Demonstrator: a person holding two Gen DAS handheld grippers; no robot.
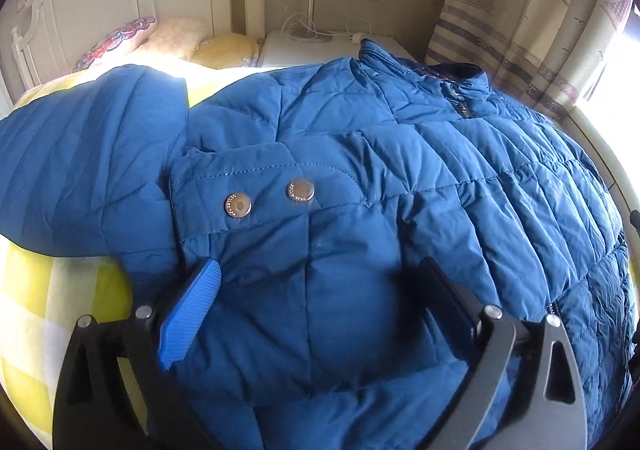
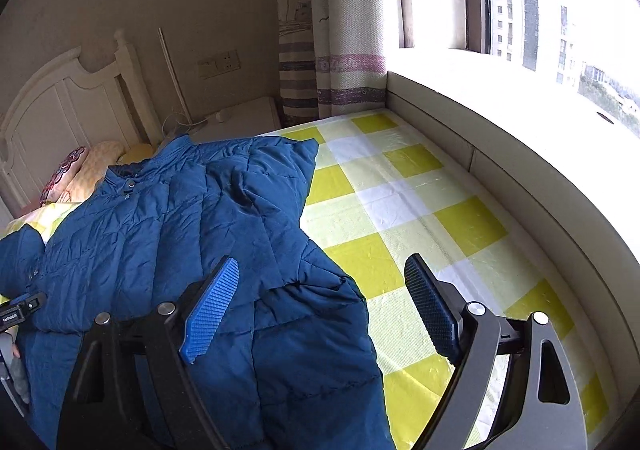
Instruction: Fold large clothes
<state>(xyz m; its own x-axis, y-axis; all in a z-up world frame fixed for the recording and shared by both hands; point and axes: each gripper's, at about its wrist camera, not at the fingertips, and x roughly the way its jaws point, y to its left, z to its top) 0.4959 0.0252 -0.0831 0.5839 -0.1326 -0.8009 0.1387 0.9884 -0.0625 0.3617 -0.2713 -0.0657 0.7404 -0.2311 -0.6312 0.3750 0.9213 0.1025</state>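
- Much of the blue padded jacket ran out of the bottom of both wrist views, so its hem could not be seen.
- Quilted and wrinkled, it lay spread on the yellow-and-white checked bedsheet, collar toward the headboard, one sleeve thrown out sideways, a cuff tab with two metal snaps lying on its front.
- The left gripper stood released, jaws wide, padding bulging between them but not pinched.
- The right gripper was likewise spread, one finger over the jacket's edge, the other over bare sheet, grasping nothing.
- Pillows, a white nightstand, a patterned curtain and a bright window ringed the bed.
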